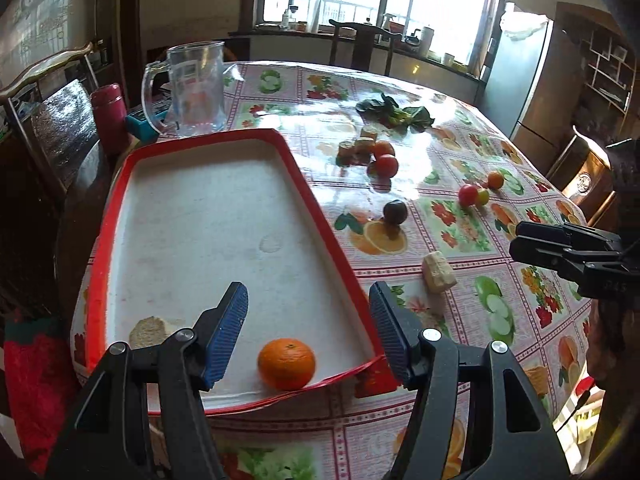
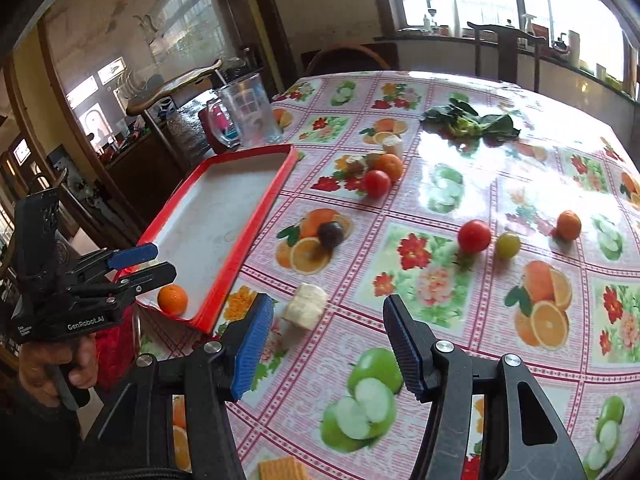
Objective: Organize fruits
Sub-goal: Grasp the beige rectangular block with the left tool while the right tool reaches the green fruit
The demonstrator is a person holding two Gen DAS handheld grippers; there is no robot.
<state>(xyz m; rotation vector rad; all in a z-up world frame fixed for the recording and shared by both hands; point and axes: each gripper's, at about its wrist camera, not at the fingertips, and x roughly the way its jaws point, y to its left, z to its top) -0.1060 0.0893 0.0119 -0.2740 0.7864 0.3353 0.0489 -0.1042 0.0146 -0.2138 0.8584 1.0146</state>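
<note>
In the left wrist view my left gripper point(image 1: 308, 300) stands open over the near end of a red-rimmed white tray point(image 1: 208, 216). A tangerine point(image 1: 286, 363) lies loose in the tray below the fingers, untouched. My right gripper point(image 2: 329, 312) is open with nothing between its pads, above the flowered tablecloth near a pale food chunk point(image 2: 306, 306). Loose on the table are a dark round fruit point(image 2: 331, 234), a red tomato point(image 2: 474, 236), a green fruit point(image 2: 508, 245), a small tangerine point(image 2: 569, 225), and another tomato point(image 2: 377, 183) beside a tangerine point(image 2: 390, 166).
A glass mug point(image 1: 196, 88) and a red flask point(image 1: 109, 116) stand behind the tray. Leafy greens point(image 2: 472, 122) lie at the far side. A crumbly bread piece point(image 1: 148, 332) sits in the tray's near left corner. Wooden chairs ring the table.
</note>
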